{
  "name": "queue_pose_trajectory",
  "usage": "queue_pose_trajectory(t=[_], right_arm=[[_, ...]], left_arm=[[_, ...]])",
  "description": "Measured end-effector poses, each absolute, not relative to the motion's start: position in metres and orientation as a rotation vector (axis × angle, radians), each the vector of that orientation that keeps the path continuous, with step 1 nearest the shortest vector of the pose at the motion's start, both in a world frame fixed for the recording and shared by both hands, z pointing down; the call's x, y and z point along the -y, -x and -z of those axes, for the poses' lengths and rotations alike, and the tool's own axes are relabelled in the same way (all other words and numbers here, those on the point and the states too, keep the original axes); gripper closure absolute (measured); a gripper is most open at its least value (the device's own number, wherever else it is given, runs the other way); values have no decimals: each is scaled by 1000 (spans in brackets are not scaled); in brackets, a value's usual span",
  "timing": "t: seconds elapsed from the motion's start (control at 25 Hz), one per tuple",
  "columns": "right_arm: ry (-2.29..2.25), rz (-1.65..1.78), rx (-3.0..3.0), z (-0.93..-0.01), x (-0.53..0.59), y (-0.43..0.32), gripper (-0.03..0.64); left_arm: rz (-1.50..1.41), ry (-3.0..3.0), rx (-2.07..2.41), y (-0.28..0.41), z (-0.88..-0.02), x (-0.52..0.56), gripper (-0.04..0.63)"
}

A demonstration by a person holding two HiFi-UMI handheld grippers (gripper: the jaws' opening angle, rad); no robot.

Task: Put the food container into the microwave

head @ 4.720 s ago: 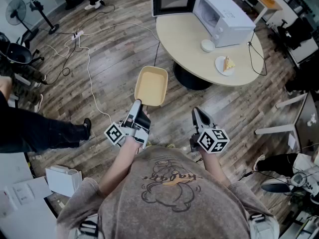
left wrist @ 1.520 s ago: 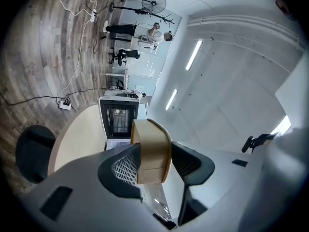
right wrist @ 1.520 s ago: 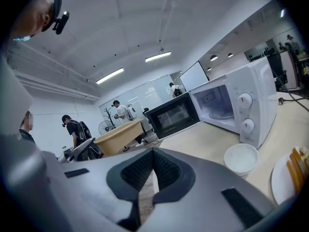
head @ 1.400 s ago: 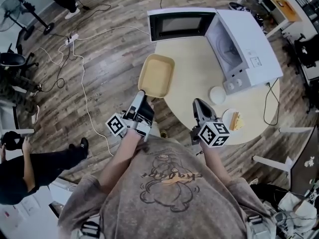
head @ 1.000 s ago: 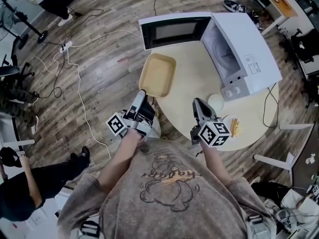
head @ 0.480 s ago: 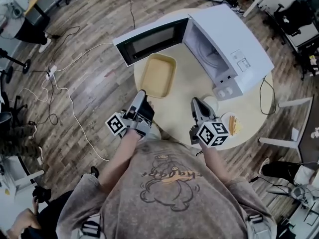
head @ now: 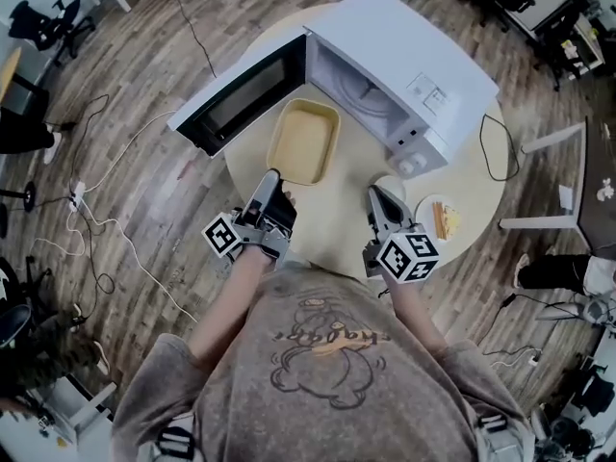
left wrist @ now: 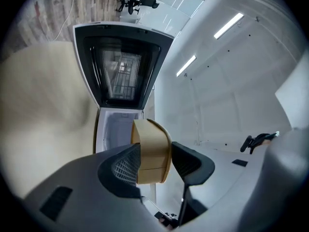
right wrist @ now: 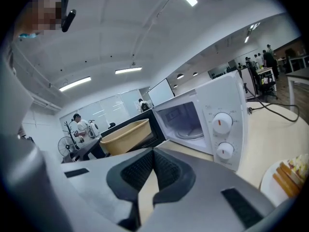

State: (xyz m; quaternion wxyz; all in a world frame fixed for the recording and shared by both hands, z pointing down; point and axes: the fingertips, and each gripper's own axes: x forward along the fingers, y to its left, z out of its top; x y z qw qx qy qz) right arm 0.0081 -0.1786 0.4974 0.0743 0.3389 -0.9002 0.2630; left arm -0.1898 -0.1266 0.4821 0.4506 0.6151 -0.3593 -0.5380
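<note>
The tan, rectangular food container [head: 303, 141] hangs over the round beige table [head: 337, 224], right in front of the white microwave [head: 404, 61], whose door [head: 236, 104] swings wide to the left. My left gripper [head: 272, 179] is shut on the container's near rim. In the left gripper view that rim [left wrist: 152, 139] sits pinched between the jaws of my left gripper [left wrist: 155, 161], with the microwave's white cavity [left wrist: 118, 129] straight beyond. My right gripper [head: 373, 193] hovers over the table's near side, shut and empty; in the right gripper view its pads [right wrist: 164, 170] meet.
A small white bowl [head: 390, 189] and a plate with food [head: 441, 221] lie on the table right of my right gripper. A cable [head: 486, 147] trails off the table's right edge. Wooden floor with cords lies to the left; chairs and desks stand around.
The person has walked up to the table. The container, still held, now sits directly before the open microwave cavity, and the door now points left toward the floor.
</note>
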Motion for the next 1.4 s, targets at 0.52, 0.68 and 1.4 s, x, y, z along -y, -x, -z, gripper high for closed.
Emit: queue_pose_trajectory(t=[0.52,0.68,1.4], right_arm=[[-1297,-804,2622,-491,177,-30,617],[-1358,-806,2589,-491,173,-37,617],[-1473,-800,2506,-496,169,-55,617]], left_arm=[[1185,-1535,709,171,-498,184,376],[1153,-1550,680,168,-502,200,376],[1085,-1573,661,156,-551,276,376]])
